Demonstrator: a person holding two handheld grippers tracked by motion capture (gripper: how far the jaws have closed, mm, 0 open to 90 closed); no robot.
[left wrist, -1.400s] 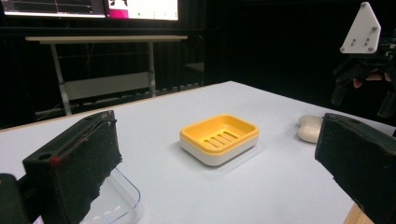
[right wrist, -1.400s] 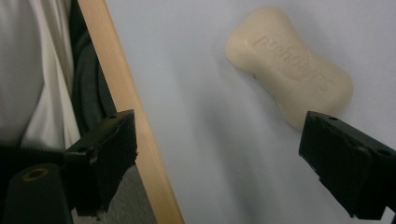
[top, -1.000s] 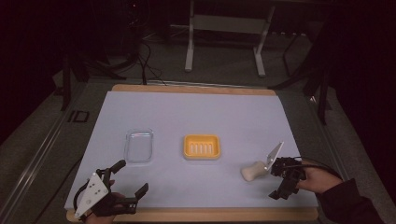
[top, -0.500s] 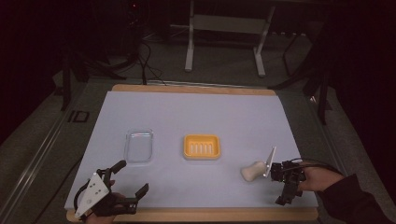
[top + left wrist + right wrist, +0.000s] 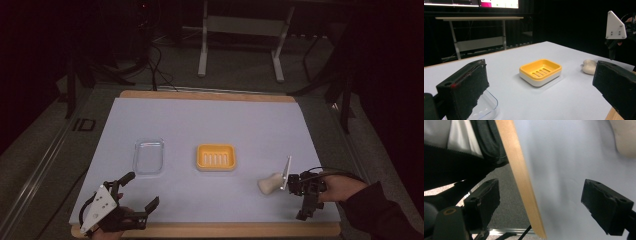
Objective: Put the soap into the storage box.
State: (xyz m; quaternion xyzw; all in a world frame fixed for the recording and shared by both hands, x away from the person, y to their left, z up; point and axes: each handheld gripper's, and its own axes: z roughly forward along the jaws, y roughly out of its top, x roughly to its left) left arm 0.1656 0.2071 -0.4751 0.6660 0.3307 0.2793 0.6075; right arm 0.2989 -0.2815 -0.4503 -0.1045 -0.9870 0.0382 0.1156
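A yellow-orange soap dish (image 5: pixel 216 157) with a white base is seen on the pale blue surface (image 5: pixel 215 120) — wood-edged; a cream soap bar (image 5: pixel 270 183) and a clear lid (image 5: pixel 149 156) are seen nearby.

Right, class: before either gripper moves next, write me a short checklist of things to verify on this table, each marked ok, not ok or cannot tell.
1. Left gripper open, holding nothing: ok.
2. Right gripper open, holding nothing: ok.
3. Yellow soap dish upright, nothing in it: ok.
4. Pale soap bar on the table, outside the dish: ok.
5. Right gripper aimed at the bar: not ok; it points at the table's near edge.
6. Clear lid dry: cannot tell.
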